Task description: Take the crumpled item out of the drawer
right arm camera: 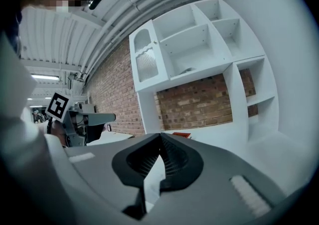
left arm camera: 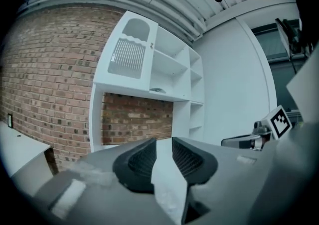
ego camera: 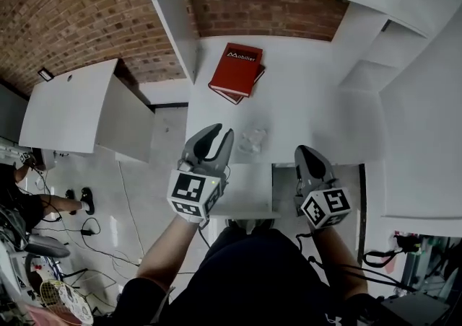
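A small crumpled white item (ego camera: pixel 254 140) lies on the white desk top (ego camera: pixel 303 94), near its front edge. My left gripper (ego camera: pixel 222 130) hovers just left of the item, jaws open with a narrow gap and nothing between them; in the left gripper view (left arm camera: pixel 162 142) it points at the brick back wall. My right gripper (ego camera: pixel 302 149) sits at the desk's front edge to the item's right, shut and empty, its tips meeting in the right gripper view (right arm camera: pixel 160 135). A white drawer (ego camera: pixel 245 191) shows below the desk front, between the two grippers; I cannot tell how far out it stands.
A red book (ego camera: pixel 237 70) lies at the back of the desk, also visible as a red book (right arm camera: pixel 182 134) past the right jaws. White shelving (ego camera: pixel 390 65) rises on the right and above. A white cabinet (ego camera: pixel 79 108) stands to the left.
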Available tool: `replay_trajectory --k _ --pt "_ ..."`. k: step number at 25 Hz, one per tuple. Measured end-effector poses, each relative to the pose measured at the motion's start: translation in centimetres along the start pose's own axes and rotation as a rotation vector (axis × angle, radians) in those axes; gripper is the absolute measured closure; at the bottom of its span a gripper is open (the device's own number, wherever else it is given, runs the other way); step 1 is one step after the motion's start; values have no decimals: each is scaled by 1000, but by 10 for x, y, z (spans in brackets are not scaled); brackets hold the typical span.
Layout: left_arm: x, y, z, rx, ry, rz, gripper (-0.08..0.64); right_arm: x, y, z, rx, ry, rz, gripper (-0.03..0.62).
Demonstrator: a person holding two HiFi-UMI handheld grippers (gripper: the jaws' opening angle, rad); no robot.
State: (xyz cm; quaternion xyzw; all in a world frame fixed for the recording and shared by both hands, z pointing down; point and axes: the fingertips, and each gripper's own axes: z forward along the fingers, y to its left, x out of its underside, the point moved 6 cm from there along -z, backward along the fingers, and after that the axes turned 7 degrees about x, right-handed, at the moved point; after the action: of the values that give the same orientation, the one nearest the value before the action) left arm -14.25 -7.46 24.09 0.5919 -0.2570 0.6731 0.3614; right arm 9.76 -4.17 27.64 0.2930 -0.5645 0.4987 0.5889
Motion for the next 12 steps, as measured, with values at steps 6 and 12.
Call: replay_trajectory --k 6,12 --pt "-21 -11 -17 -25 -53 13 453 -43 12 8 -31 -121 -123 591" --pt "-48 -14 -30 -66 -103 38 453 -86 24 12 -73 -243 -251 591"
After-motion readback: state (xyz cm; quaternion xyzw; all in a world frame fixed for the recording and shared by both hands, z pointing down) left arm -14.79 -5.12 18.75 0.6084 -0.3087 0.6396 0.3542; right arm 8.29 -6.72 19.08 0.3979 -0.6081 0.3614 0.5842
